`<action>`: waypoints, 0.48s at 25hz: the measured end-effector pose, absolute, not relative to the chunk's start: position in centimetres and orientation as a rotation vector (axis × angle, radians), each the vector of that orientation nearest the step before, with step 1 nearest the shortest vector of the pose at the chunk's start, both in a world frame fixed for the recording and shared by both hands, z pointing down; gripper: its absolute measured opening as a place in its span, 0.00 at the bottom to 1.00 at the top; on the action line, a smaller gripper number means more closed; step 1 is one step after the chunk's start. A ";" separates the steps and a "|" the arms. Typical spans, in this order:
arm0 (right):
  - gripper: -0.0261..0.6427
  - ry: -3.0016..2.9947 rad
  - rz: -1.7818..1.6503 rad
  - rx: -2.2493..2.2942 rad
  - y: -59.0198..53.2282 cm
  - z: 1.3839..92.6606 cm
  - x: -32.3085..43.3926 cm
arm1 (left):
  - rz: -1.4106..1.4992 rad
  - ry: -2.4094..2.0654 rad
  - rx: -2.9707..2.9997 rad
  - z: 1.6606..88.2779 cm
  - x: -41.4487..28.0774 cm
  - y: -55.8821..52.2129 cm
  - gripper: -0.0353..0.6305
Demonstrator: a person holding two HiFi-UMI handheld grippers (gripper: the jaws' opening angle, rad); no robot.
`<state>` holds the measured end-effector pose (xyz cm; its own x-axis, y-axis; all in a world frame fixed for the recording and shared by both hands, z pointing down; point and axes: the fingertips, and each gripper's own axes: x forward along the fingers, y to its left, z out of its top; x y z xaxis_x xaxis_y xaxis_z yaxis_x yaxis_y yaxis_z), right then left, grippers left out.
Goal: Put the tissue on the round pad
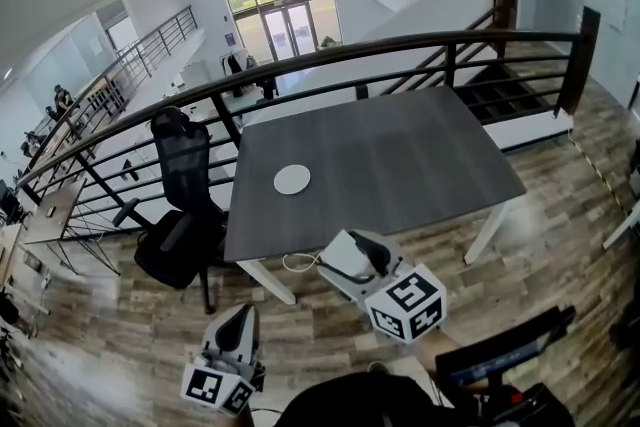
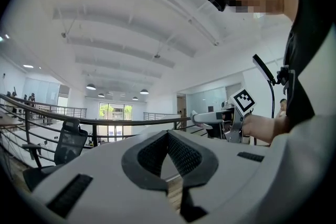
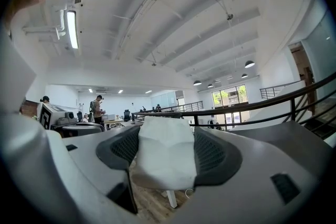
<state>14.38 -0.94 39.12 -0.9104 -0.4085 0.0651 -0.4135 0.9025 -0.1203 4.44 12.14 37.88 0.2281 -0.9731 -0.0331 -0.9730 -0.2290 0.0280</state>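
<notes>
In the head view we see the round pad (image 1: 292, 179) on the grey table (image 1: 400, 155). The left gripper (image 1: 242, 315) and the right gripper (image 1: 348, 255) are both short of its near edge. In the left gripper view we find the jaws together, empty. In the right gripper view we see the white tissue (image 3: 164, 160) clamped between the jaws.
</notes>
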 end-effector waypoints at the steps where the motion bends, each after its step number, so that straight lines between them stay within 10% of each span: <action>1: 0.53 -3.028 0.208 0.652 -1.5 39.2 14.5 | -0.075 -1.954 2.473 37.7 4.8 11.6 0.06; 12: 0.53 -3.040 0.225 0.583 -5.5 39.8 17.3 | 0.048 -2.045 2.364 39.6 6.3 7.8 0.06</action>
